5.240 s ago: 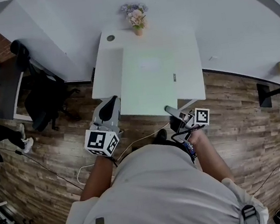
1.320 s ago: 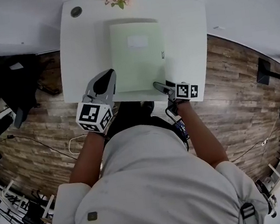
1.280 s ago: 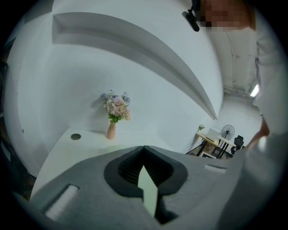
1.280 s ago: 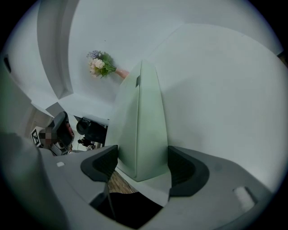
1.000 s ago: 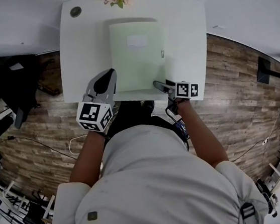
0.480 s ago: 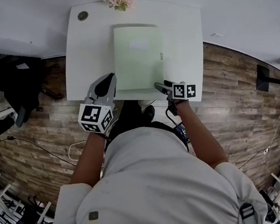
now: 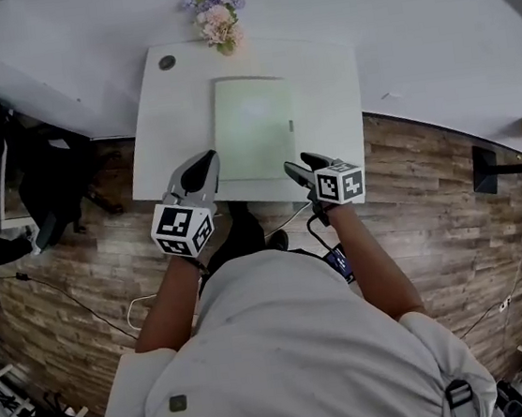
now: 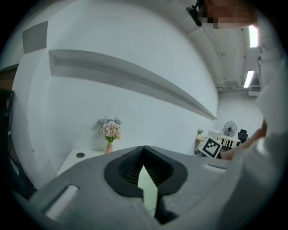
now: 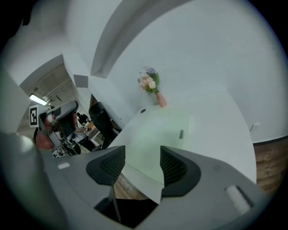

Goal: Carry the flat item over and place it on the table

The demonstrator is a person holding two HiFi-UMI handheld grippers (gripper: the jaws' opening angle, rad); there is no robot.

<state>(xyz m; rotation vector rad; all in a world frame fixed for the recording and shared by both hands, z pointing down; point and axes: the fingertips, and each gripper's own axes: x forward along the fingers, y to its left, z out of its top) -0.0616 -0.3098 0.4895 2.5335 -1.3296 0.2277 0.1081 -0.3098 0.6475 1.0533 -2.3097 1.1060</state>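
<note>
The flat item (image 7: 255,142), a pale green sheet with a small dark tab on its right edge, lies flat on the white table (image 7: 326,82). Both grippers hover over the table's near edge, apart from the sheet. My left gripper (image 7: 206,160) is at the sheet's near left corner, its tips touching. In the left gripper view (image 8: 144,150), a green sliver of the item (image 8: 148,188) shows below those tips. My right gripper (image 7: 299,164) is at the near right corner. Its jaws (image 9: 143,155) have just been closing but stand apart with nothing between them. The item (image 9: 157,132) and the table (image 9: 216,121) lie beyond.
A vase of pink flowers (image 7: 217,24) and a round cable hole (image 7: 167,62) sit at the table's far edge by the white wall. A black chair (image 7: 49,172) stands to the left on the wood floor. Cables trail near my feet.
Both grippers have risen and come away from the sheet's near corners. The right gripper has rolled and its jaws have narrowed. The sheet stays flat on the table.
</note>
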